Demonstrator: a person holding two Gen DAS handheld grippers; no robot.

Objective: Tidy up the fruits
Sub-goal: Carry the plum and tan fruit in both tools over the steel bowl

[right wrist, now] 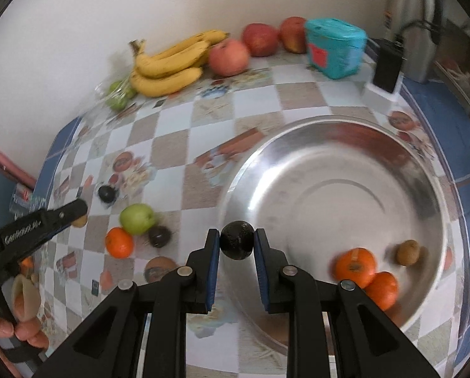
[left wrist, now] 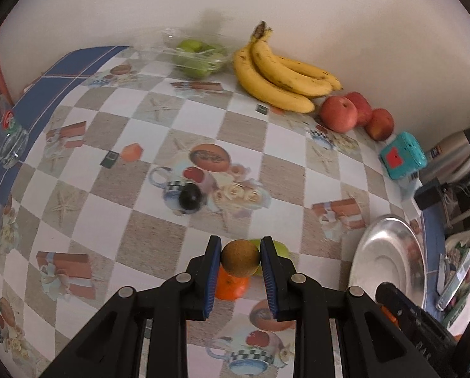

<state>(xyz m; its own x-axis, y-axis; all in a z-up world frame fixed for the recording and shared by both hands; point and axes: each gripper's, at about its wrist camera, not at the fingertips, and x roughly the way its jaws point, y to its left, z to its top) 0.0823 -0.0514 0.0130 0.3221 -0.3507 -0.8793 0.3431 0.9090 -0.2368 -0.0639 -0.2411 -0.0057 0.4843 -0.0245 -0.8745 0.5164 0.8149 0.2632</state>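
Note:
My left gripper (left wrist: 239, 252) is shut on a brown kiwi (left wrist: 240, 260), held above a mandarin (left wrist: 232, 286) and a green apple (left wrist: 280, 249) on the table. My right gripper (right wrist: 237, 236) is shut on a dark round fruit (right wrist: 237, 242), lifted at the near-left rim of the steel bowl (right wrist: 298, 145). Inside the bowl lie two mandarins (right wrist: 356, 266) and a kiwi (right wrist: 408, 252). Left on the tablecloth are the green apple (right wrist: 137, 219), a mandarin (right wrist: 119, 242) and two dark fruits (right wrist: 159, 236) (right wrist: 106, 192). The left gripper (right wrist: 77, 212) shows at the left edge.
Bananas (left wrist: 279, 72), red apples (left wrist: 339, 113) and a clear box of green fruit (left wrist: 197, 56) line the back wall. A teal box (left wrist: 402, 156), a thermos (left wrist: 458, 154) and a black charger (right wrist: 387, 66) crowd the right. A glass (left wrist: 8, 138) stands at the left edge.

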